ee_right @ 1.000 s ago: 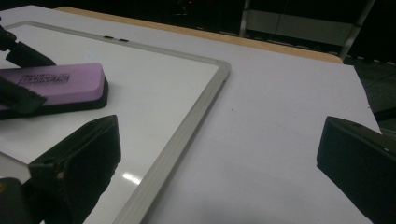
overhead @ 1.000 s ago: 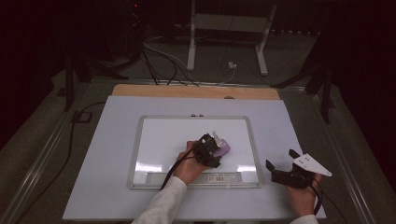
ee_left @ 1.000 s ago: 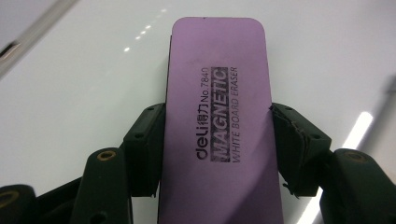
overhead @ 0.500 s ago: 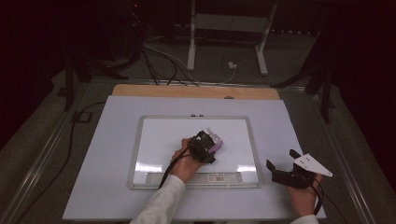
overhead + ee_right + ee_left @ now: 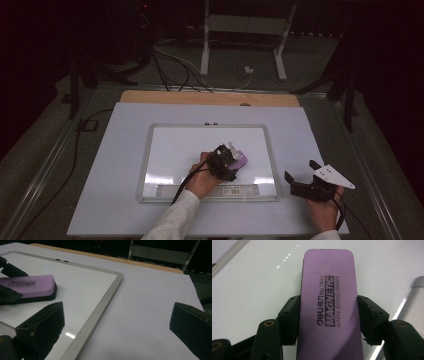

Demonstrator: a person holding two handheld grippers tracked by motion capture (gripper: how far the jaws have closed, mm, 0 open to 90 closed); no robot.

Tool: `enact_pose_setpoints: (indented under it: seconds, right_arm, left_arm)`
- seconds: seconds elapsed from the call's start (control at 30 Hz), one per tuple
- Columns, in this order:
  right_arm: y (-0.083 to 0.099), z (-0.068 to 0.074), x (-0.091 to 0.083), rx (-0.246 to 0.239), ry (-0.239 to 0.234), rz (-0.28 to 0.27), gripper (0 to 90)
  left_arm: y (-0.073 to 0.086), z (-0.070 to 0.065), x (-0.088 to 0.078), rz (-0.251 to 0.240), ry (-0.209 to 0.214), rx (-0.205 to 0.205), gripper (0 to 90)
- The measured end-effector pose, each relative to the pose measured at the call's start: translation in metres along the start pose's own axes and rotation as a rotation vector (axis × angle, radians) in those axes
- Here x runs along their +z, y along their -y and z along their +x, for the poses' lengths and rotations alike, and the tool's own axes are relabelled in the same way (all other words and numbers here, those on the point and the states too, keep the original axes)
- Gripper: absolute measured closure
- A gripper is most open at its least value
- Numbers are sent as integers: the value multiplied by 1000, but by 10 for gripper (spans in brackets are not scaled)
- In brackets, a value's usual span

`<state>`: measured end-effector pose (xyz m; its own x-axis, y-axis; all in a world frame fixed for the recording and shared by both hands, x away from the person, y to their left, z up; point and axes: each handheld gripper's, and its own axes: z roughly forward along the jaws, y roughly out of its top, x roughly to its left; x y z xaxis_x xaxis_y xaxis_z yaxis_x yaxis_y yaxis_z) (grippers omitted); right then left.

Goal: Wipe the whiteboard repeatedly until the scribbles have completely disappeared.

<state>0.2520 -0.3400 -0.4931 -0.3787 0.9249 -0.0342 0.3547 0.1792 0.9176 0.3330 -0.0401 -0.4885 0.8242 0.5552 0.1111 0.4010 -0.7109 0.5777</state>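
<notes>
Your left hand-held gripper (image 5: 231, 161) is clamped on the purple eraser (image 5: 329, 305): in the left gripper view both black pads press on its long sides, printed top face up. The eraser sits flat on the whiteboard (image 5: 175, 150), lower right part of the writing surface, well inside the board's frame. In the right gripper view the eraser (image 5: 30, 287) lies felt-down on the board, well short of the board's right frame rail.

Your right hand-held gripper (image 5: 300, 181) is off the whiteboard, just beyond its lower right corner, above the white worktop (image 5: 110, 165). Its jaws stand wide apart with nothing between them; in the right gripper view only the worktop and the board's frame show between the pads. It's idle.

Progress, as a judgement: grasp is done and the eraser is down on the board, so you're in the wiping stage. I see no pen marks anywhere on the whiteboard in the high view, just glare patches near the bottom edge, so either the surface is already clean or any marks are too faint to tell at this resolution. The area under the eraser and your left hand is hidden.

What's likely left: finish any remaining strokes across the board, then lift the eraser, set it down and release. The right side has no job visible so far.
</notes>
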Motion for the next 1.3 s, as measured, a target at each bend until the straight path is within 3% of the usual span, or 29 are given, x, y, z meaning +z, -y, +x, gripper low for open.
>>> enact_pose_setpoints:
  seconds: [0.1,0.2,0.43,0.53,0.7,0.9,0.93,1.0,1.3]
  right_arm:
    - [0,0,0,0,0,0,1]
    - [0,0,0,1,1,0,1]
    - [0,-1,-1,3,2,0,1]
    - [0,-1,0,2,1,-1,1]
    - [0,0,0,-1,-1,0,1]
    - [0,0,0,0,0,0,1]
    - [0,0,0,0,0,0,1]
    - [0,0,0,0,1,0,1]
    - [0,-1,-1,5,3,-2,1]
  left_arm:
    - [0,2,0,2,3,-13,419]
    - [0,6,0,11,-26,-30,420]
    - [4,21,-1,43,-150,-76,420]
    - [3,19,-1,40,-164,-73,420]
    - [1,10,1,21,-116,-47,420]
    - [-2,-3,1,-7,-7,20,419]
    - [-2,-4,1,-5,-8,28,419]
    - [-2,-2,1,-2,-9,-1,419]
    - [3,18,0,26,-119,-90,420]
